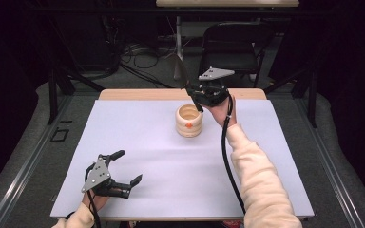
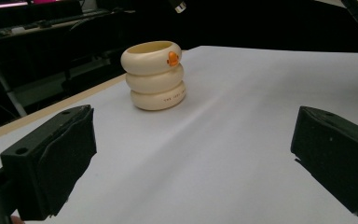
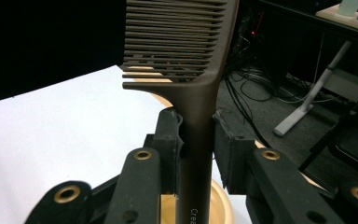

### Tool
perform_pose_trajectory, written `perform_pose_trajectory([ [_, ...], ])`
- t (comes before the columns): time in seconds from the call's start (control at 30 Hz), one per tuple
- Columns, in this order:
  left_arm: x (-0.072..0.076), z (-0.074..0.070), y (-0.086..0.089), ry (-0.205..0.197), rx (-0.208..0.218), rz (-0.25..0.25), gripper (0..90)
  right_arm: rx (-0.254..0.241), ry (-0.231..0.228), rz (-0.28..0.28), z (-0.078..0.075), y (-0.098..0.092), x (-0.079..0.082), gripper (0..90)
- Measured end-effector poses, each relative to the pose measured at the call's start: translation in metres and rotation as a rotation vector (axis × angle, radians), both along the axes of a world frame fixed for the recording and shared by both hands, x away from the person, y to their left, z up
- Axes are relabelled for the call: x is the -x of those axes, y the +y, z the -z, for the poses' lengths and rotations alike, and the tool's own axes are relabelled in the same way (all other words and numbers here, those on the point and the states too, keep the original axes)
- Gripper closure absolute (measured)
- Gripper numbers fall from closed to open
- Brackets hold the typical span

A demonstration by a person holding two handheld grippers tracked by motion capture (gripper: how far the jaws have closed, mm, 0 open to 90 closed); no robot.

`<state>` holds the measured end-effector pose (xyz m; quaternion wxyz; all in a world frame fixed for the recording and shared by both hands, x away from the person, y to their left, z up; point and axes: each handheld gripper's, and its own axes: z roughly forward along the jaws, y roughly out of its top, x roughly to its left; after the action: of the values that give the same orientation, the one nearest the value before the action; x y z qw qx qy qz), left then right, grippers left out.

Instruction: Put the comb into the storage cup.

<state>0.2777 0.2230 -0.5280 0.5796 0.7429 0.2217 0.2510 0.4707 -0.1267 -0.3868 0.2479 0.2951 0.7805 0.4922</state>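
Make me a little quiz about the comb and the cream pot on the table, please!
1. True or false: the right gripper has its jaws shut on the comb.
2. Which gripper has wide-open jaws holding nothing: A the left gripper, B the right gripper?
3. What colour is the small spot on the cream ringed pot?

Key: 1 true. 2 A. 3 orange.
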Motion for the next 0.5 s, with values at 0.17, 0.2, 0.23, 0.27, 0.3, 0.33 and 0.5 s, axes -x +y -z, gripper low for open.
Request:
perform_pose_trajectory([
  [0.17,-0.0008,0.0002,0.0008,0.003,0.001,0.0,0.1,-0.008,-0.011,-0.009,0.0024,0.0063,-0.0006,72.3],
  [0.2,-0.0008,0.0002,0.0008,0.002,0.004,0.001,0.2,-0.009,-0.013,-0.011,0.0027,0.0069,-0.001,72.3],
  [0.23,-0.0008,0.0003,0.0009,0.003,0.004,0.001,0.2,-0.014,-0.013,-0.014,0.0034,0.0075,-0.0017,72.3],
  [0.27,-0.0009,0.0003,0.0009,0.003,0.003,0.001,0.2,-0.015,-0.012,-0.014,0.0038,0.008,-0.0019,72.2],
  [0.3,-0.0009,0.0003,0.0009,0.003,0.004,0.0,0.2,-0.017,-0.014,-0.014,0.0045,0.0084,-0.0023,72.3],
  [0.33,-0.0009,0.0003,0.0008,0.004,0.006,0.0,0.2,-0.022,-0.013,-0.017,0.0051,0.0087,-0.0027,72.3],
  [0.5,-0.0009,0.0002,0.0007,0.004,0.002,0.0,0.1,-0.031,-0.022,-0.024,0.0073,0.0098,-0.0041,72.3],
])
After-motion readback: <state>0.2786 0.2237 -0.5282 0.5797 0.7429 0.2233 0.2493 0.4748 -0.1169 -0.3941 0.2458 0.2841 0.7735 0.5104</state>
